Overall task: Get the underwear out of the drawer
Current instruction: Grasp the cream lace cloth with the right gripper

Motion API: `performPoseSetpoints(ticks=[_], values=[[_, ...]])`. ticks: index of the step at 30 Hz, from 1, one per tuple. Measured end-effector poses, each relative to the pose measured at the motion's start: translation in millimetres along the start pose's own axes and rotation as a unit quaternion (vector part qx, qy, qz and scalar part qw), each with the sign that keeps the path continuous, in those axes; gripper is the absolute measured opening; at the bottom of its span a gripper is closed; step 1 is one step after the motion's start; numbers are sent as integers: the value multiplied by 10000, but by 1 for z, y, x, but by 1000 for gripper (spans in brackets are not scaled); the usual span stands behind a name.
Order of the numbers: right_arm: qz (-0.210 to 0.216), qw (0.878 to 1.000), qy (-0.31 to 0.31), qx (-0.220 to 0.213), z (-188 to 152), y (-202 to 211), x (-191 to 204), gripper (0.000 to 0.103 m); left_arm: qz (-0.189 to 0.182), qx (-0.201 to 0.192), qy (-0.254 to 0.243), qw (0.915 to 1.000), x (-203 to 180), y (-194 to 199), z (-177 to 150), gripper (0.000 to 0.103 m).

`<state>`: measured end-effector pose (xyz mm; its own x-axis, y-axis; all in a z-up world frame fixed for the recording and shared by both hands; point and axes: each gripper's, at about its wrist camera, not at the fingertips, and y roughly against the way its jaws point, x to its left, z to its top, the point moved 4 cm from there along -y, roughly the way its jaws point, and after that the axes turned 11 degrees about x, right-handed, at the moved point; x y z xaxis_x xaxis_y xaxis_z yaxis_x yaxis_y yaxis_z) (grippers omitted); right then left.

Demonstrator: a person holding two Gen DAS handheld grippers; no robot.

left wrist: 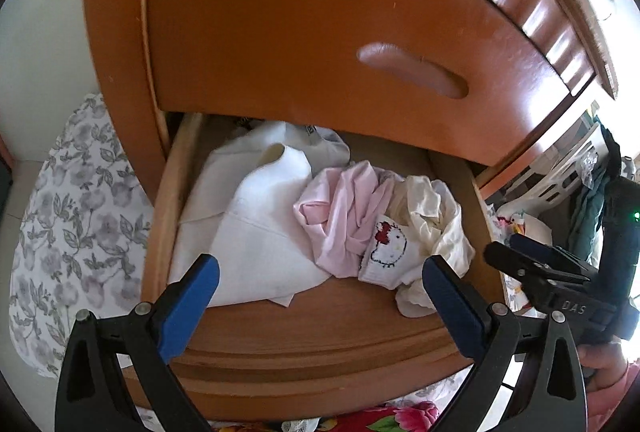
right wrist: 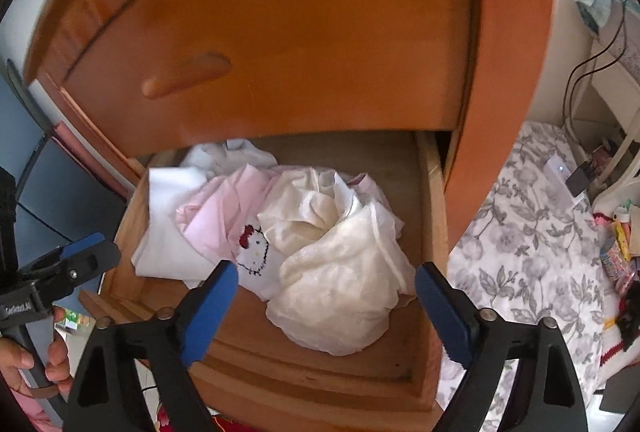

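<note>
The lower drawer (left wrist: pixel 320 348) of a wooden nightstand is pulled out. Inside lie a folded white garment (left wrist: pixel 260 232), a pink garment (left wrist: pixel 344 216), a white piece with a cat print (left wrist: pixel 390 248) and crumpled cream underwear (left wrist: pixel 436 220). My left gripper (left wrist: pixel 320 266) hovers open over the drawer's front, nothing between its blue pads. In the right wrist view the cream underwear (right wrist: pixel 340 272) lies right ahead of my right gripper (right wrist: pixel 327 271), open and just above it, beside the cat-print piece (right wrist: pixel 256 248). The drawer's front edge (right wrist: pixel 312 376) runs below.
The shut upper drawer with its recessed handle (left wrist: pixel 412 70) overhangs the back of the open one. Floral bedding (left wrist: pixel 72 232) lies left of the nightstand. A white basket (left wrist: pixel 560 180) stands to the right. A hand (right wrist: pixel 24 364) grips the left gripper's handle.
</note>
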<state>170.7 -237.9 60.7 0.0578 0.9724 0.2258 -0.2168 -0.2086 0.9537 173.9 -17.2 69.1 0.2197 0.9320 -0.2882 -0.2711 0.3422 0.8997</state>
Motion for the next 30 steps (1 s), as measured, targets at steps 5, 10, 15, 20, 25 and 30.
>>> performPoseSetpoints(ticks=[5,10,15,20,25,30], values=[[-109,9993,118,327,7,-19,6,86,-45,164,79,9998,-2,-13,4,101],[-133,9978,63,653,12,-36,6,81,-95,277,281,9992,4,-20,10,101],[-215,9967,14,777,17,-45,7,74,-139,351,398,9985,7,-24,12,101],[-291,9965,152,765,30,-47,20,74,-191,420,540,9975,10,-29,12,101],[-519,9940,232,937,37,-63,31,74,-182,424,635,9969,14,-30,12,101],[-732,9907,236,1119,40,-75,32,70,-175,448,700,9964,18,-27,12,101]])
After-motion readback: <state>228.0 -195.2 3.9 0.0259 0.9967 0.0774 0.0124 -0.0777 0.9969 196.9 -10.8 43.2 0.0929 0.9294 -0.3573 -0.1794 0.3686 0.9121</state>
